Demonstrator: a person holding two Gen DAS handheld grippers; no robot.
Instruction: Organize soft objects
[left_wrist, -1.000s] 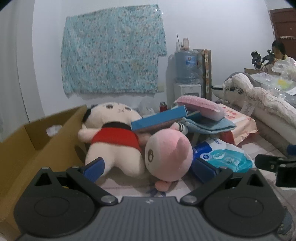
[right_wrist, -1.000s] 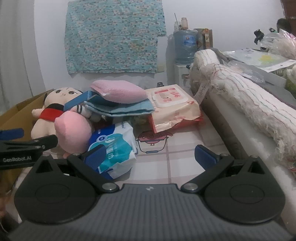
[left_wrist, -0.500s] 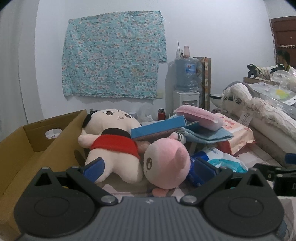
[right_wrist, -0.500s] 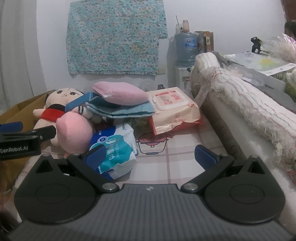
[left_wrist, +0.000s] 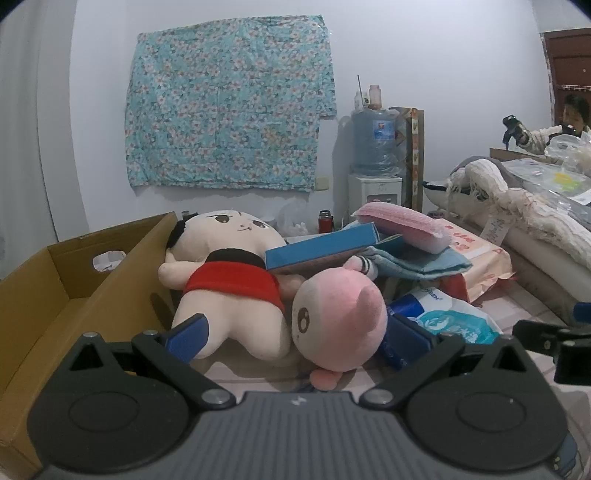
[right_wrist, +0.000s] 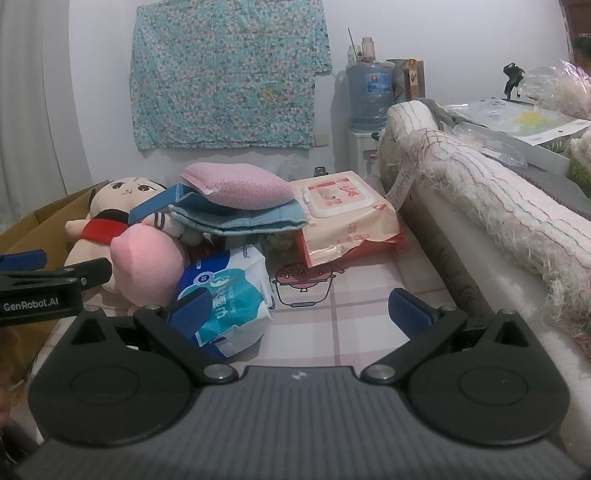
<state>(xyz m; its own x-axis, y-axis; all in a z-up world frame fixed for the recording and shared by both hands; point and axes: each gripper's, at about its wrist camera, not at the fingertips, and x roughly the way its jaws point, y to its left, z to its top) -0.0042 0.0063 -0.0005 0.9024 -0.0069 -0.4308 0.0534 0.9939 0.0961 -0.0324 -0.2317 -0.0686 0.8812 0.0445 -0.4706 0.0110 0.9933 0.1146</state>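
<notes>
**Desk:** Room to move, edges first, left to right?

**Photographer:** Open cardboard box (left_wrist: 55, 291) at far left, near wall rising just beside the doll. Left gripper (left_wrist: 299, 332) spread wide, blue fingertips (left_wrist: 188, 332) flanking the doll's legs and the pink head, clamping nothing. Bare patterned tabletop (right_wrist: 354, 310) right of the pile, free up to the padded edge under a rolled white blanket (right_wrist: 491, 206). Right gripper (right_wrist: 299, 314) equally wide over that bare patch, left pad just beside the tissue pack, holding nothing.

**Desk:** And the soft things themselves?

**Photographer:** Heaped right of the box. Cream plush doll (left_wrist: 225, 280) in a red top, leaning against the box wall. Pink plush head (left_wrist: 336, 321) pressed against the doll's right side. Blue flat box (left_wrist: 321, 251) tilted across both. Folded blue towel (right_wrist: 240, 219) on top, pink sponge-like pad (right_wrist: 236, 186) resting on the towel. Blue-and-white tissue pack (right_wrist: 229, 291) low in front, wet-wipes pack (right_wrist: 343, 218) at the pile's right edge.
</notes>
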